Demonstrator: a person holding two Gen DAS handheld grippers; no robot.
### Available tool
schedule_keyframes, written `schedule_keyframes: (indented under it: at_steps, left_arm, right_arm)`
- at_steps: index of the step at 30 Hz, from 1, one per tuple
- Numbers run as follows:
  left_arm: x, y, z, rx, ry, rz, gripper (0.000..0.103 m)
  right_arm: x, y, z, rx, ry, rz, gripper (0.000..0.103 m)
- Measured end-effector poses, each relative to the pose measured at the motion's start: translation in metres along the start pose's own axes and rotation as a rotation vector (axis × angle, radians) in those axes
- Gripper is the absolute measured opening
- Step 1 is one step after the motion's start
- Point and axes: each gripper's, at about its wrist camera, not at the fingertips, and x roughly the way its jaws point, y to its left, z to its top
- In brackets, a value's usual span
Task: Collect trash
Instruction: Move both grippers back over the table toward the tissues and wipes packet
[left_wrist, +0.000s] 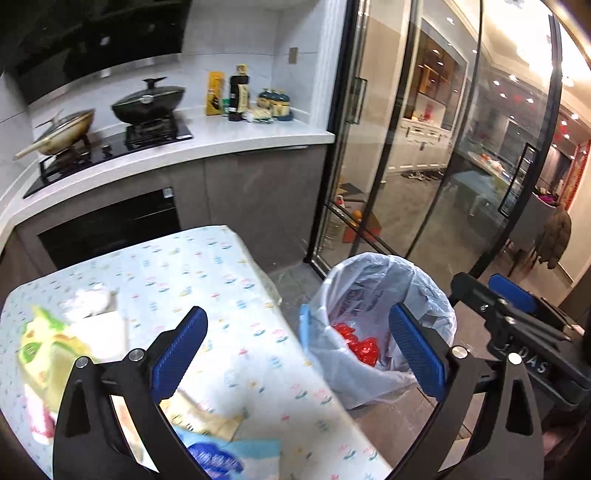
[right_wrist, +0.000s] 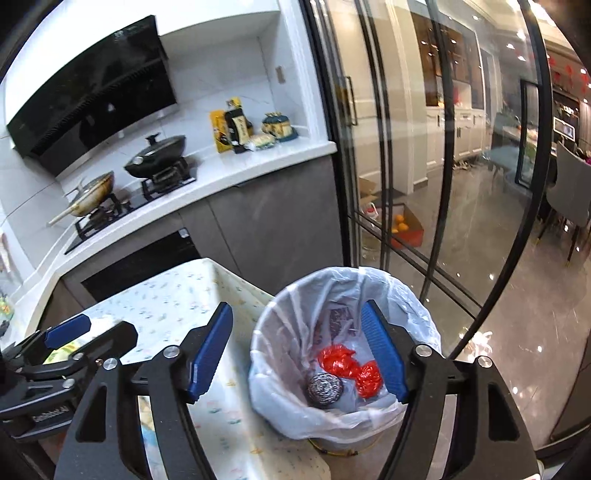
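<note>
A trash bin lined with a white plastic bag stands on the floor beside the table. Inside lie red crumpled wrappers and a steel scouring ball. My right gripper is open and empty above the bin's mouth. My left gripper is open and empty over the table's right edge. On the table lie a crumpled white tissue, yellow-green packaging, a tan wrapper and a blue wrapper.
The table has a patterned light cloth. Behind it runs a kitchen counter with a stove, two pans and bottles. Glass sliding doors stand right of the bin.
</note>
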Motion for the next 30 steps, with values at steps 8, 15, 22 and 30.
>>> schedule_keyframes:
  at_steps: [8,15,22,30]
  left_arm:
    - [-0.053,0.035,-0.016,-0.061,-0.035,0.080,0.094]
    - [-0.097,0.085,-0.041,-0.133,-0.038,0.160,0.095]
    - [-0.137,0.150,-0.081,-0.257,-0.029,0.245,0.095]
    - [-0.170,0.204,-0.132,-0.329,0.005,0.314,0.095]
  right_arm:
    - [-0.039,0.042,-0.007,-0.067,-0.045,0.039,0.076]
    - [-0.066,0.084,-0.021,-0.118,-0.059,0.090,0.077]
    - [-0.076,0.121,-0.049,-0.157,-0.018,0.129,0.081]
    - [-0.071,0.156,-0.083,-0.192,0.063,0.167,0.081]
